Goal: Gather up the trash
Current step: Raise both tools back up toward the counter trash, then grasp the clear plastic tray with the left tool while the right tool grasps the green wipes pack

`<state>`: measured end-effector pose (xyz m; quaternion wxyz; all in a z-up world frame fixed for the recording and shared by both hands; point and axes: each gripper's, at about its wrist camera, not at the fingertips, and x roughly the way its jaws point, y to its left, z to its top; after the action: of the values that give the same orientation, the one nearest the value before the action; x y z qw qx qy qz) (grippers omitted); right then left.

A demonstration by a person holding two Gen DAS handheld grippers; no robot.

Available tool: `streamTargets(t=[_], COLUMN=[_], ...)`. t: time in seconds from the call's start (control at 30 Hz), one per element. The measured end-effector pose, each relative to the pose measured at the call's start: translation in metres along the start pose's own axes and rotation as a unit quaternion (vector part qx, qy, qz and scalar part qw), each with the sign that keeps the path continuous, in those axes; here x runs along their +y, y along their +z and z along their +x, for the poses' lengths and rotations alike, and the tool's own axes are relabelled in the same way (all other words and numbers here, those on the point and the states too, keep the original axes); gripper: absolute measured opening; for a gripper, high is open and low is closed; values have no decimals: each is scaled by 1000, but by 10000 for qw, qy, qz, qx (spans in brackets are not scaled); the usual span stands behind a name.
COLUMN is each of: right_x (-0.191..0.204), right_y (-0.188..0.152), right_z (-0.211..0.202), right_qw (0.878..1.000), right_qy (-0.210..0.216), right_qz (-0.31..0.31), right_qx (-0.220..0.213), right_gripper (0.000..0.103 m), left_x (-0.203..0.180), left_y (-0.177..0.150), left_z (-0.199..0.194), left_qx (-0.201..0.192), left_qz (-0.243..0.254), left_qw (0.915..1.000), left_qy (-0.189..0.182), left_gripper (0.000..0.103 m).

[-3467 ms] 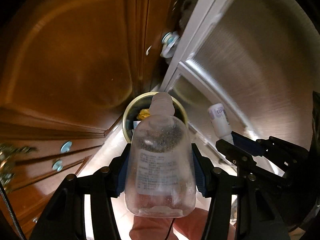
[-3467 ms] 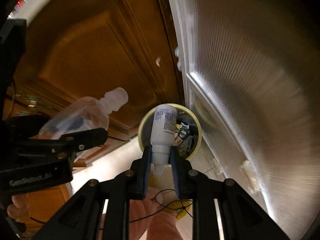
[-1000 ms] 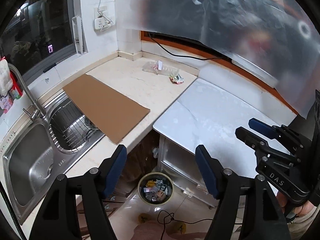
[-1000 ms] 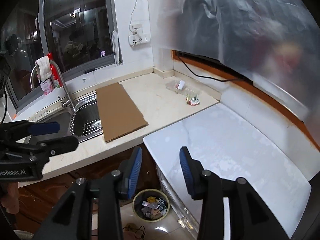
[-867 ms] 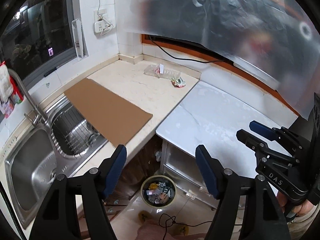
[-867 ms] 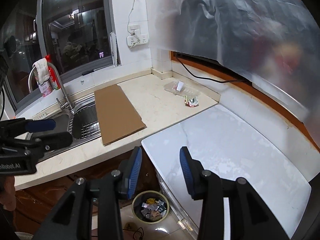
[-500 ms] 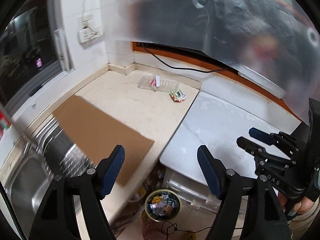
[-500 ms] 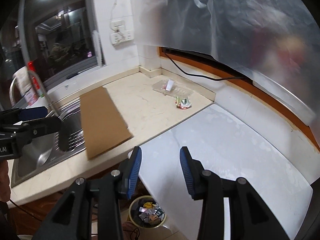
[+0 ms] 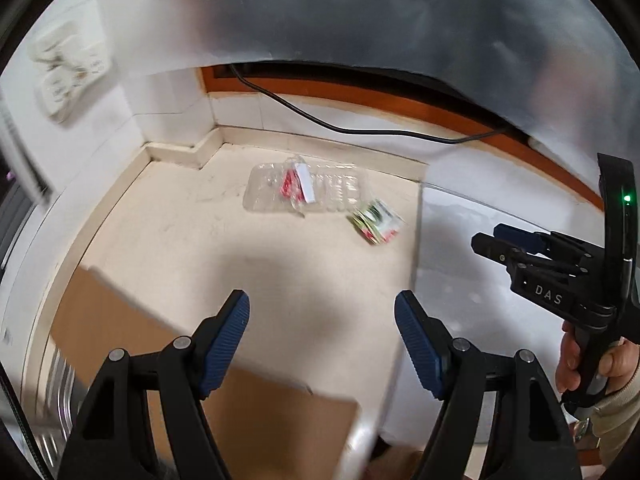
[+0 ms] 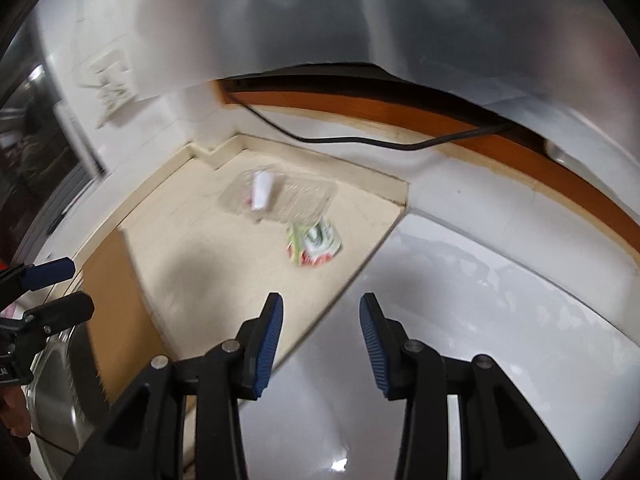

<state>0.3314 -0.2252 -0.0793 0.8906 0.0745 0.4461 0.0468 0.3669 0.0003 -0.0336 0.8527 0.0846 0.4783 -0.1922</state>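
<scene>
We have swung closer to the clear tray (image 9: 304,194) and wrapper (image 10: 314,245), seemingly crumpled; left gripper (image 9: 322,346) and right gripper (image 10: 321,346) gape empty.

Left gripper (image 9: 322,312) empty, jaws spread wide, blue pads (image 9: 226,344) well apart, held above the worktop near its front edge, pointing toward the back corner. Right gripper (image 10: 321,316) also empty, jaws parted but narrower than the left's, held above the worktop, aimed at the back edge. Right hand (image 9: 588,356) wraps the handle at the right edge of the left view. Left-hand fingers barely show at the lower left edge of the right view.
</scene>
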Motion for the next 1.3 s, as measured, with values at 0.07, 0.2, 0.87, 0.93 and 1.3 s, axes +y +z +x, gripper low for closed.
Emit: streamTargets(t=[0.07,0.2,0.87,0.93,1.3], right_x=[-2,-4,13,19,28], right_y=[10,26,29,29,13], right_z=[21,69,155,155,118], right_qw=[9999,9993,9975,9974,9985], right_qy=[-37,-131,-494,-504,-412], right_qz=[92,268,-91,-187,-191], right_qx=[67,229,493,478,307], right_gripper=[40,40,30,20,4], left_x=[11,29,18,17,14], left_y=[18,50,102,100,87], left_z=[29,82,249,250,200], left_qx=[113,243,805,720,339], left_qz=[-2,-118,-330,-282,-231], left_qw=[9999,9995,9932,9930,9949], left_qy=[-4,-189,768,895,917], left_gripper=[73,73,61,55,13])
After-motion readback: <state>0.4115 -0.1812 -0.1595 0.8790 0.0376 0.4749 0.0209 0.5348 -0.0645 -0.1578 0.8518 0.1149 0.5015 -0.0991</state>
